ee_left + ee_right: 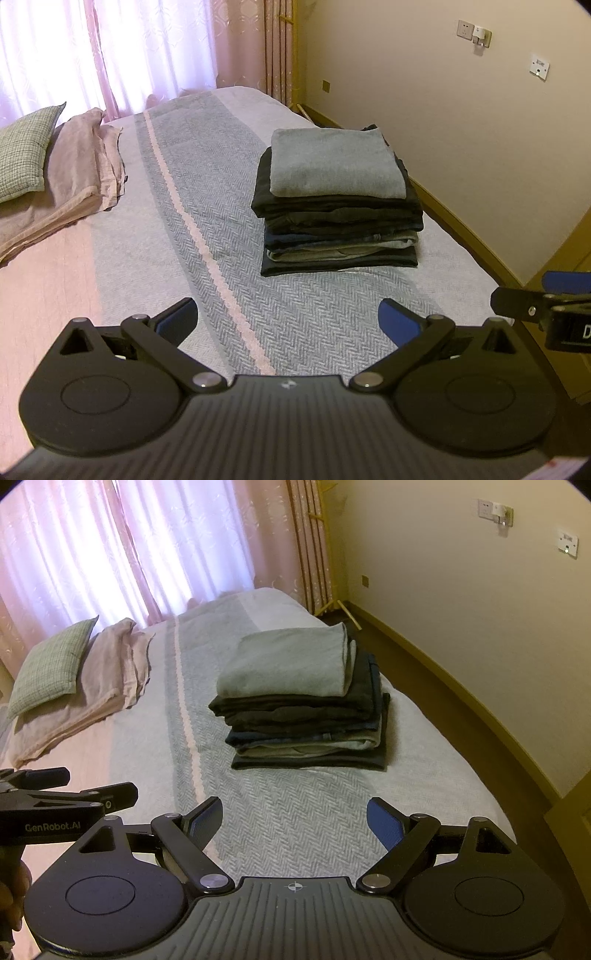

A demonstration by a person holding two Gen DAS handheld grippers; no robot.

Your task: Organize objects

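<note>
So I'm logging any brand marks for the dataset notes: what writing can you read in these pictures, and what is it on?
"GenRobot.AI": white print on the side of the left claw, seen from the right wrist view.
"D": only the first letter shows, on the right claw at the edge of the left wrist view; the rest is cut off.
Wall switch plate: small marks, too small to read.

Dim room w/ pink glare thru curtains (110, 55), sharp focus, fisheye bending at edges.
</note>
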